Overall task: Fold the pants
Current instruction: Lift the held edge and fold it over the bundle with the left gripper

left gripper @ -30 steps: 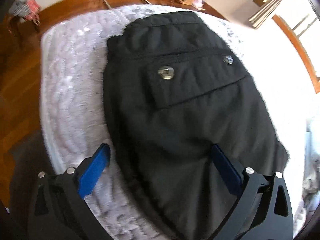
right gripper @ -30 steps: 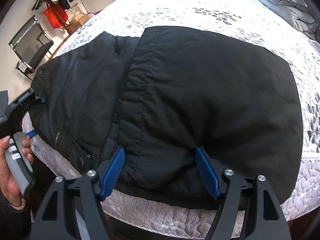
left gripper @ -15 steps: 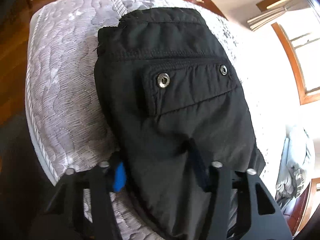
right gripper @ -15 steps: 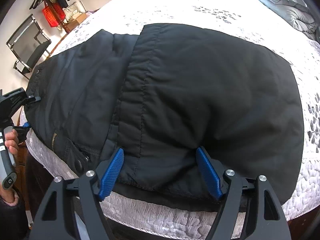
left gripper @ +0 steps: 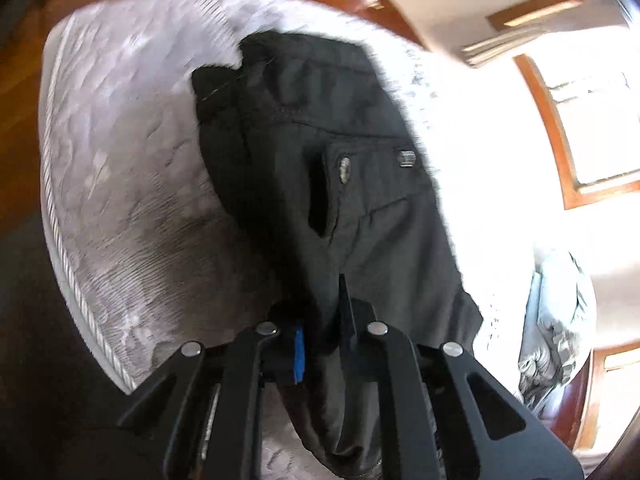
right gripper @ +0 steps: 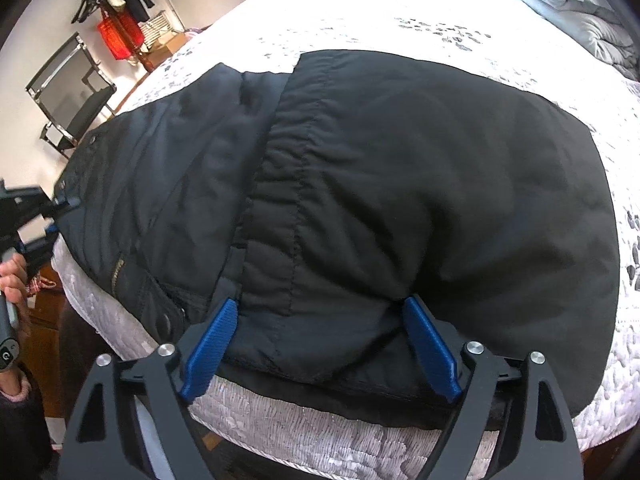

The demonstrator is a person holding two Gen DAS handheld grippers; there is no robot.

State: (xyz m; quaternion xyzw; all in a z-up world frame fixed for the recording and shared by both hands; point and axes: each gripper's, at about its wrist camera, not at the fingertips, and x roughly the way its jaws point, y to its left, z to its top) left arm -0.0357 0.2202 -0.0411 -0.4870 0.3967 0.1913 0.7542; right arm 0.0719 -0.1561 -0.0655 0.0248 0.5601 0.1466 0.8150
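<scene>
The left gripper [left gripper: 320, 320] pinches the black pants [left gripper: 360, 208] at lower centre; the right gripper [right gripper: 320, 344], jaws just widening, straddles their hem on the mattress [right gripper: 320, 436].

Home bedroom, quilted mattress [right gripper: 320, 436], wooden floor [left gripper: 24, 80], coat rack [right gripper: 116, 8], rumpled duvet [right gripper: 600, 20], window [left gripper: 592, 120]

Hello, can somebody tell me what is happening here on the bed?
A person is folding black pants that lie on a mattress, with a hand-held tool in each hand. The left tool has just closed and now pinches the fabric at one edge of the pants. The right tool stands at the near edge; its jaws have just been opening and sit wide, with a fold of fabric between them that the pads do not seem to press. The pants are already partly doubled over.
</scene>
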